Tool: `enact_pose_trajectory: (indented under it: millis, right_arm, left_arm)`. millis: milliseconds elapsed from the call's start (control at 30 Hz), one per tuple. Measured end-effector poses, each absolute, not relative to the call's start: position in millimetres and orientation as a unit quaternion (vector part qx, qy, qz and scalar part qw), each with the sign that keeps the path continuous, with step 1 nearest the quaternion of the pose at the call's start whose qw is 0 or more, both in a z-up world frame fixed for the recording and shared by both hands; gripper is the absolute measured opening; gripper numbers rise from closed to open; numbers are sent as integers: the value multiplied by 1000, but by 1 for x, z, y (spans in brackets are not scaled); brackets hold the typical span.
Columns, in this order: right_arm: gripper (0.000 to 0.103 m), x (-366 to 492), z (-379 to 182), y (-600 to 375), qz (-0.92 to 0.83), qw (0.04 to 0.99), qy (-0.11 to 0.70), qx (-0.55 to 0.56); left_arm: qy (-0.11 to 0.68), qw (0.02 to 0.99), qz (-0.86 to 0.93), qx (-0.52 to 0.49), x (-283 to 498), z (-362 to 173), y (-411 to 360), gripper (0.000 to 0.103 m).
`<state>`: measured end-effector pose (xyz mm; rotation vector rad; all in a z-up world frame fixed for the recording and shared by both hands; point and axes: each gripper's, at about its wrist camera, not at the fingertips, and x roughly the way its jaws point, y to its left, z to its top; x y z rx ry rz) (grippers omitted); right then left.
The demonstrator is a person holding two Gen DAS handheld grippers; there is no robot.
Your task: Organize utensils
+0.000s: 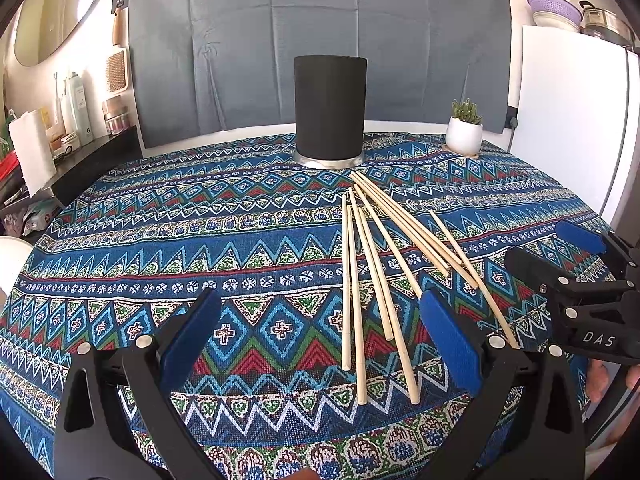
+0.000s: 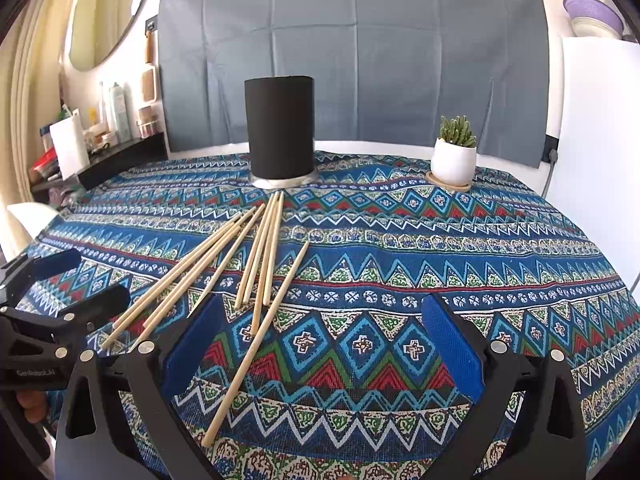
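Blue felt-like pads line the black plastic fingers of both hand-held tools. Left gripper (image 1: 320,340): fingers spread wide, nothing between the pads, held low over the near cloth; its right finger overlaps the butt ends of several sticks in the left wrist view. Right gripper (image 2: 320,344): likewise spread wide and empty, with one stick passing across its left finger in its own view. Each gripper also shows at the edge of the other's camera, black with silver rivets.

Tablecloth (image 1: 240,240): coarse woven fabric, banded geometric print of zigzags, diamonds and crosses in blue, white, red and green, draped over a round table.

Chopsticks (image 1: 360,280): pale bare wood, slender, tapered, matte. They lie loose on the cloth in a fan, the far tips converging toward the holder and the near ends splayed apart; several overlap or touch. One stick lies off to the right of the main bundle.

Utensil holder (image 1: 330,108): matte black upright cylinder on a shiny metal base ring, standing at the far middle of the table, just beyond the stick tips.

Potted succulent (image 1: 465,128): green spiky plant in a smooth white rounded pot on a wooden coaster, far right.

Grey cloth backdrop (image 1: 320,20): creased fabric, hung behind the table.
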<state>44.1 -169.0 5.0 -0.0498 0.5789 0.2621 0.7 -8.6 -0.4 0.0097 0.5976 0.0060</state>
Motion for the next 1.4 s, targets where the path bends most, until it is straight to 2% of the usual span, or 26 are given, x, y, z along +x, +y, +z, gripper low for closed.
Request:
enact_pose_trajectory:
  millis: [1000,1400]
  right_arm:
    - [95,45,3,-168,130,948,290,-29]
    - [95,57,0,-162,145,932,328,-45]
  left_arm:
    - [303,953,-3,-2,4,-3,-6,97]
    - [350,936,16,26,22,-4,-3,97]
